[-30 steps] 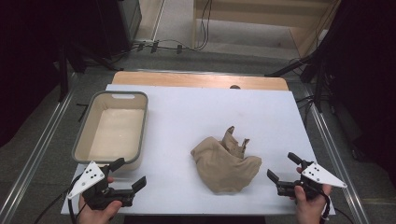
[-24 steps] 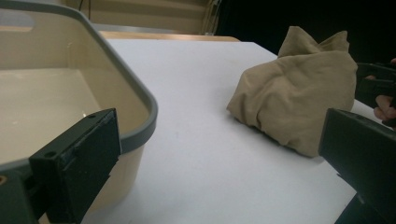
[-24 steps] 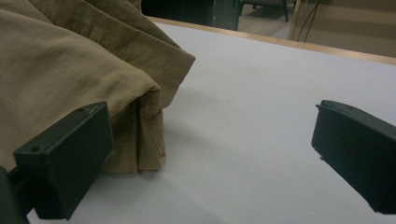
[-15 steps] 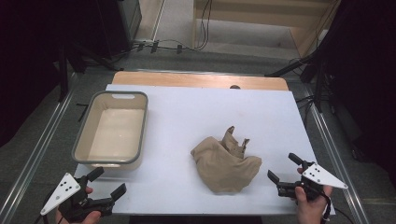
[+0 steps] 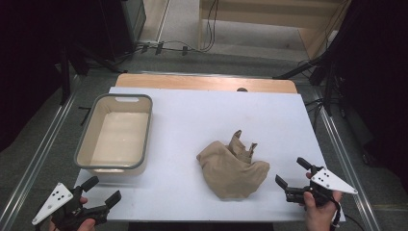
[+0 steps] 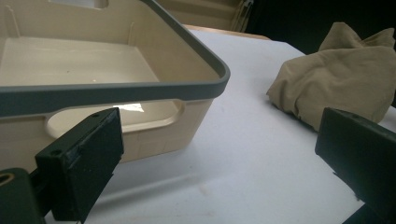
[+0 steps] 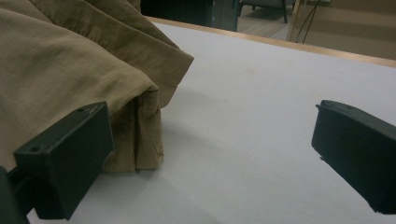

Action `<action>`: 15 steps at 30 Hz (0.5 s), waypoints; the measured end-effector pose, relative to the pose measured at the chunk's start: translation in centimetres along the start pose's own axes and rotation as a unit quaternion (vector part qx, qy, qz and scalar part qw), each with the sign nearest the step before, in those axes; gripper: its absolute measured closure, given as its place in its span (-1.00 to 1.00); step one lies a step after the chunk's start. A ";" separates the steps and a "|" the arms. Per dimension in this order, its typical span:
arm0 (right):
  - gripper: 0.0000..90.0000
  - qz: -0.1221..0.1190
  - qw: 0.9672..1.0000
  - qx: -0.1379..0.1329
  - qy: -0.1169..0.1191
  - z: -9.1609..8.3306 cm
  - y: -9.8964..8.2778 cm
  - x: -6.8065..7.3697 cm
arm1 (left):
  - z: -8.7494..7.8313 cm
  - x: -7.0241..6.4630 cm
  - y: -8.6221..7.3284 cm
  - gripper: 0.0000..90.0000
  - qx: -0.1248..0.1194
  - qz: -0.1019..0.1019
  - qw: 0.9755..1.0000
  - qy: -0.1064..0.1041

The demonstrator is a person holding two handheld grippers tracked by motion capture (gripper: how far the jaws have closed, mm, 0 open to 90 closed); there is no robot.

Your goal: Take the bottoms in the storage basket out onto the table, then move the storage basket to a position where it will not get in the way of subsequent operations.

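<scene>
Since the earlier frame: left gripper (image 5: 102, 191) has shifted rightward, nearer the tub's near end; right gripper (image 5: 291, 174) unchanged in place.

Landmark: crumpled tan garment (image 5: 232, 166), lying on the white worktop (image 5: 202, 120), nothing holding it.

Cream plastic tub (image 5: 144, 144) with grey rim: well left of the garment, nothing inside.

Left gripper: far left of the garment, just before the tub's near end; jaws spread, nothing between them.

Right gripper: just right of the garment, aimed at its folded hem (image 7: 149, 135); jaws spread, hem beside one jaw, not pinched.

Step in hand, as judged: approach before the first grasp. Next move calls for advancing the right gripper until the hem sits between the jaws, then closing.
</scene>
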State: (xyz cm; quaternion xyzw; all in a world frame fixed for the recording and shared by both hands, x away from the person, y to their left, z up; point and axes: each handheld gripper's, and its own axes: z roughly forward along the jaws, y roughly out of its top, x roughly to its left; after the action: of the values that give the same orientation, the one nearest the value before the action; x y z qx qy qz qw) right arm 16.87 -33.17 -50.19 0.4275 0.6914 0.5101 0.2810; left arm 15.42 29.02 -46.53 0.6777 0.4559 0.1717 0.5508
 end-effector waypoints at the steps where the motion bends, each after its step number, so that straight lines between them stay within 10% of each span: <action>1: -1.00 0.001 1.000 -0.001 -0.001 0.0 0.0 0.0 | 0.0 0.1 -0.1 -0.98 0.000 -0.002 1.000 0.001; 15: -1.00 -0.002 1.000 0.001 0.001 0.1 0.0 0.2 | 0.9 0.8 -1.2 -0.55 0.026 -0.009 0.999 0.031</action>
State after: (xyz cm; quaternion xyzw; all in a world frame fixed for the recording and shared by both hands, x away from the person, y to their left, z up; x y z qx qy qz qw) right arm 16.84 -32.95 -50.19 0.4262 0.6931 0.5090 0.2809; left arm 15.99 29.13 -48.11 0.6820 0.4830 0.1760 0.5201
